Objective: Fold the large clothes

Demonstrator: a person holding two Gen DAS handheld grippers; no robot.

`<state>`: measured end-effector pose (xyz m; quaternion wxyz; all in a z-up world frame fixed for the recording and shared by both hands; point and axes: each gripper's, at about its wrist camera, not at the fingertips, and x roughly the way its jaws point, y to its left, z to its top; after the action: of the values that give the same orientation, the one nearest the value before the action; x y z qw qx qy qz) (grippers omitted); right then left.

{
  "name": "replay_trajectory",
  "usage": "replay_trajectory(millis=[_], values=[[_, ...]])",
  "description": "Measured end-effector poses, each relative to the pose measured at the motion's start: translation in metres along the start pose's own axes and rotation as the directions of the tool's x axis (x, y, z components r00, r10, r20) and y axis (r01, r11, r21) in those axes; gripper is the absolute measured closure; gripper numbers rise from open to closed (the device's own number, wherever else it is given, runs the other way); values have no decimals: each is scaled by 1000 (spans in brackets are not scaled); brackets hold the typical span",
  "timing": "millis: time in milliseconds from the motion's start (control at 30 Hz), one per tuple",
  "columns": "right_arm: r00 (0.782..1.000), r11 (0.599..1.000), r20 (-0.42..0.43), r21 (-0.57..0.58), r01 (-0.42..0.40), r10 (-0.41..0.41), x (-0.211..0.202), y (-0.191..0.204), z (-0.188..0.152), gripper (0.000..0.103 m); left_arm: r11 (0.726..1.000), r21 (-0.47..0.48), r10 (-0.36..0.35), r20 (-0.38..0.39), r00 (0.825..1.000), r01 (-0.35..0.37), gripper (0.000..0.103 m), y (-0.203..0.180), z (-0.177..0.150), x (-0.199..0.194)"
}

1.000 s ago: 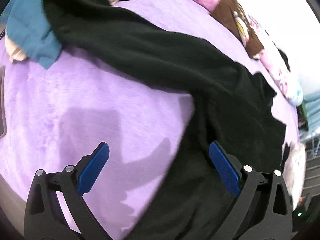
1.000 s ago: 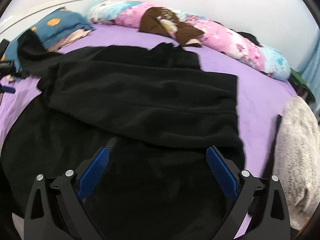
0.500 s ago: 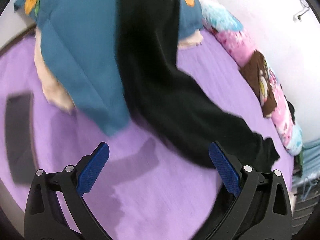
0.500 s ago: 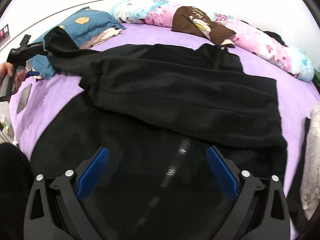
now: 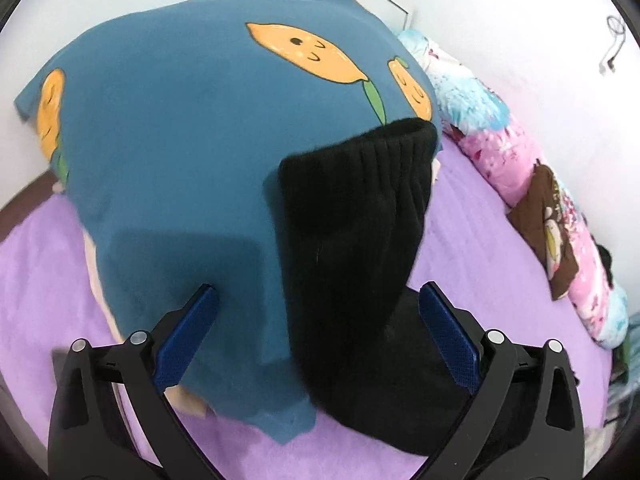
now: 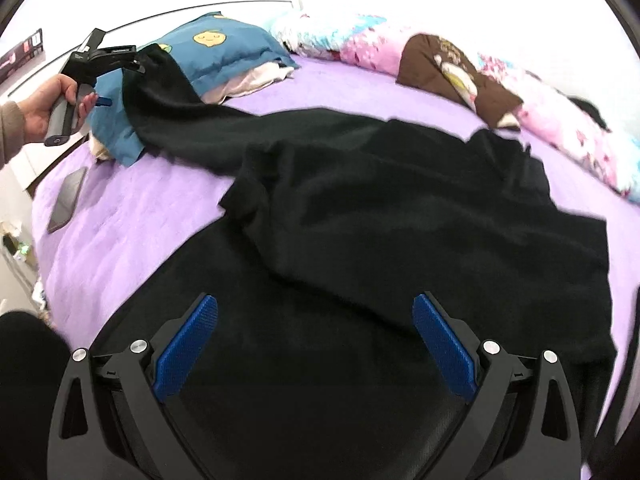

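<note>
A large black sweater [image 6: 420, 216] lies spread on the purple bed [image 6: 132, 216], its right side folded over the body. One long sleeve stretches left onto a blue pillow; its ribbed cuff [image 5: 372, 160] shows in the left wrist view. My left gripper [image 5: 318, 332] is open, jaws wide, hovering just above that sleeve end and the pillow. It also shows in the right wrist view [image 6: 116, 64], held by a hand. My right gripper [image 6: 316, 338] is open and empty above the sweater's lower hem.
A blue pillow with lemon print [image 5: 192, 152] sits at the bed's head on a cream pillow [image 6: 256, 78]. A pink floral bolster [image 6: 560, 116] with a brown garment [image 6: 448, 64] lines the wall. A dark phone [image 6: 66, 200] lies on the bed's left edge.
My left gripper has travelled along the sleeve up to its cuff on the blue pillow. My right gripper has shifted slightly left over the sweater's hem.
</note>
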<state>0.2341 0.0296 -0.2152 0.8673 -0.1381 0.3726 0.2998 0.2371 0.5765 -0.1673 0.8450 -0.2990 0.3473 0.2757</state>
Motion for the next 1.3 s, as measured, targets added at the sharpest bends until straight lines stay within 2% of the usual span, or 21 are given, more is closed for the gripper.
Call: replay_trajectory(millis=[200,300,367,633,667,767,833,1033,1100,1300], values=[[999,999,48,43,-17,15,12,9,32,7,999,-29,15,-2,1000,-15,9,8,10,11],[998,999,54,40,-29,26,12,12,33,7,998,-42,39,7,999,-38,18,10,11,11],[999,1000,48,19,-21,20,11,16,30,7,997,-46,64,7,998,-63,30,10,12,12],[1000,1000,25,-5,4,-4,9,17,14,7,995,-50,86,19,996,-85,44,12,8,-4],[1000,1000,24,-3,6,-6,8,15,13,7,996,-55,76,23,997,-75,46,12,8,-6],[1000,1000,27,16,15,-15,4,8,11,7,997,-64,47,32,998,-44,61,15,4,-13],[999,999,30,37,16,-17,2,3,11,7,997,-81,18,30,999,-16,67,18,3,-17],[999,998,31,60,17,-19,-2,-5,7,7,996,-90,0,17,1000,1,81,19,6,-25],[999,998,35,64,14,-17,-4,-7,7,7,995,-95,-19,16,1000,21,92,17,7,-27],[999,995,52,98,11,-16,-14,-17,7,7,997,-60,-36,33,999,38,94,2,7,-46]])
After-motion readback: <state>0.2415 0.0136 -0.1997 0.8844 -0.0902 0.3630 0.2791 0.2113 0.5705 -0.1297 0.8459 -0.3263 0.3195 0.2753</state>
